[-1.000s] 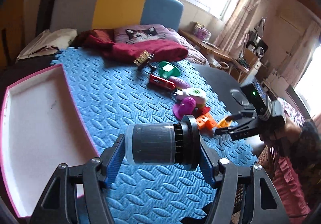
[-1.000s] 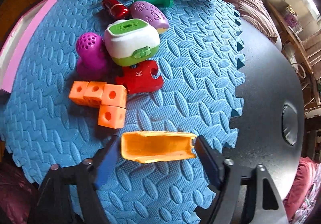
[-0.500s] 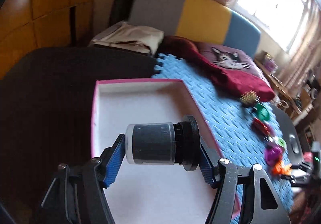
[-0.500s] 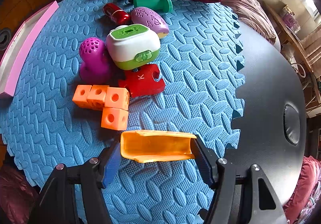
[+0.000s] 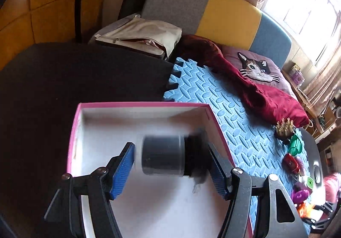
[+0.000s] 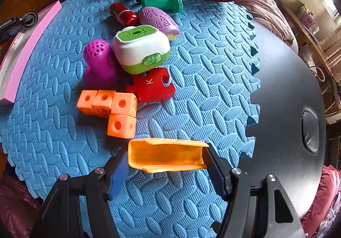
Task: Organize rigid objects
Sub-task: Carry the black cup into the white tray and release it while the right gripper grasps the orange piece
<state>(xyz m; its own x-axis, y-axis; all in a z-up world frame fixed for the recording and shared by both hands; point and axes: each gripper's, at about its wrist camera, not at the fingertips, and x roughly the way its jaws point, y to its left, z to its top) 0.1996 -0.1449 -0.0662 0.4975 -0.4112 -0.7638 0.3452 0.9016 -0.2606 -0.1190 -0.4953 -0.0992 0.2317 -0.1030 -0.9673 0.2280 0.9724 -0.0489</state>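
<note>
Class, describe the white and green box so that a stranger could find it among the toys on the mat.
On the blue foam mat, find the toy cluster. The white and green box sits between the purple holed toy and the red K piece, alone in having a white body.
</note>
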